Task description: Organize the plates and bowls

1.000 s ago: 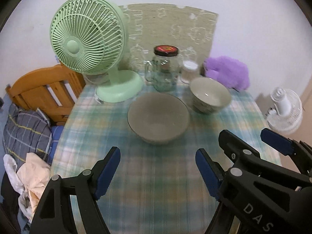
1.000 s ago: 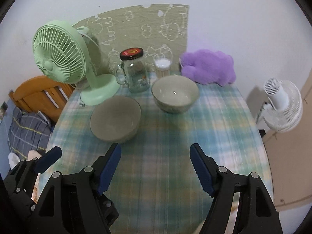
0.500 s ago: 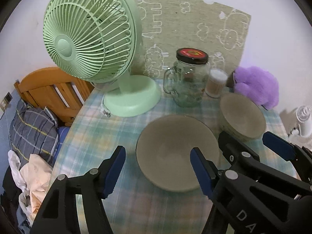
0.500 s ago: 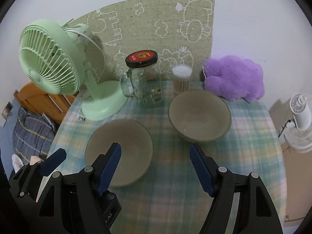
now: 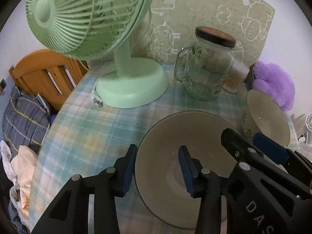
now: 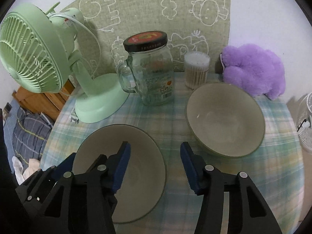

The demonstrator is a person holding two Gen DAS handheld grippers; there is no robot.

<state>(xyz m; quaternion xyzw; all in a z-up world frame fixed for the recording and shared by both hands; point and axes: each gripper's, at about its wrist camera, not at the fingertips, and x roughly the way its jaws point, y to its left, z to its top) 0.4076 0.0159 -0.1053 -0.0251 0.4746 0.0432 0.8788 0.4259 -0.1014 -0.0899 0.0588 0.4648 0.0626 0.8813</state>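
Both grippers have dropped toward the table and moved in on the wide bowl (image 6: 124, 167), which a second ago lay well ahead of them and now fills the space under their fingers. It sits near the table's (image 6: 273, 175) front edge, left of centre. The deeper bowl (image 6: 226, 120) stands just beside it toward the right, apart from it, in front of the purple plush (image 6: 255, 72). The fan (image 6: 35, 58), jar (image 6: 150, 68) and cotton-swab cup (image 6: 197, 70) line the back edge.

The left gripper (image 5: 158, 169) has narrowed sharply and its jaws are closing. They straddle the wide bowl's left rim, one pad outside the wall and one inside, but a gap shows on both sides, so nothing is pinched yet. The right gripper (image 6: 154, 165) is also closing, from wide to middling. Its jaws straddle the same bowl's right rim, again without visible contact.

This looks like a two-sided rim grasp about to land, probably to lift the wide bowl for stacking with the deeper one. The risk is one pad biting first and tipping the bowl.
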